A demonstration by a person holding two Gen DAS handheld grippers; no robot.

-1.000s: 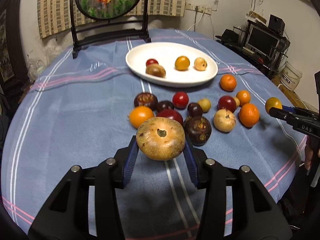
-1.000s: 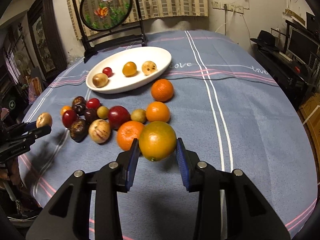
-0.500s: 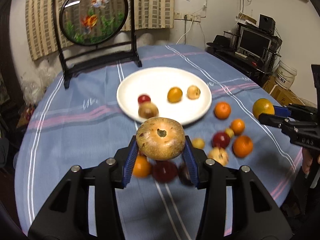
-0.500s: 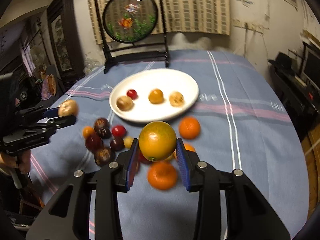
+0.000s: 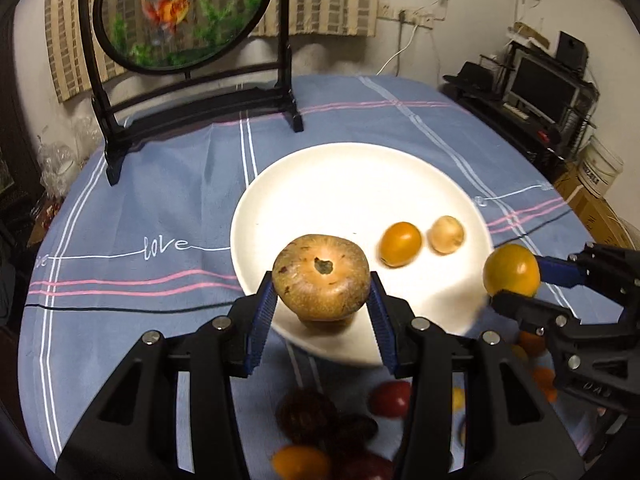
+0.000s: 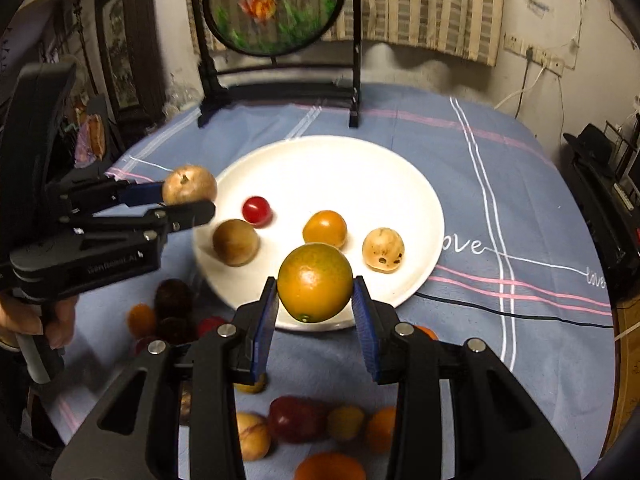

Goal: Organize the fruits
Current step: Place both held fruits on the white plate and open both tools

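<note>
My left gripper [image 5: 321,305] is shut on a tan, flattened fruit [image 5: 321,276] and hovers over the near rim of the white plate [image 5: 344,184]. In the right wrist view my right gripper [image 6: 315,300] is shut on a yellow-green orange [image 6: 315,282], also above the plate's [image 6: 332,168] near edge. Each gripper shows in the other's view: the right gripper [image 5: 508,284] at the right edge, the left gripper [image 6: 188,196] at the left edge. On the plate lie a small red fruit [image 6: 257,210], a brown fruit [image 6: 235,242], a small orange fruit [image 6: 325,229] and a pale spotted fruit [image 6: 383,249].
Several loose fruits [image 6: 296,420], red, dark and orange, lie on the blue striped tablecloth [image 5: 132,280] below both grippers. A round goldfish screen on a black stand [image 5: 188,20] rises behind the plate. A person's hand [image 6: 52,320] grips the left handle. Electronics shelves [image 5: 552,92] stand at the right.
Both grippers have carried their fruits forward from over the loose pile to above the plate's near rim. The plate now looms larger and the loose fruits have slid beneath the fingers.
</note>
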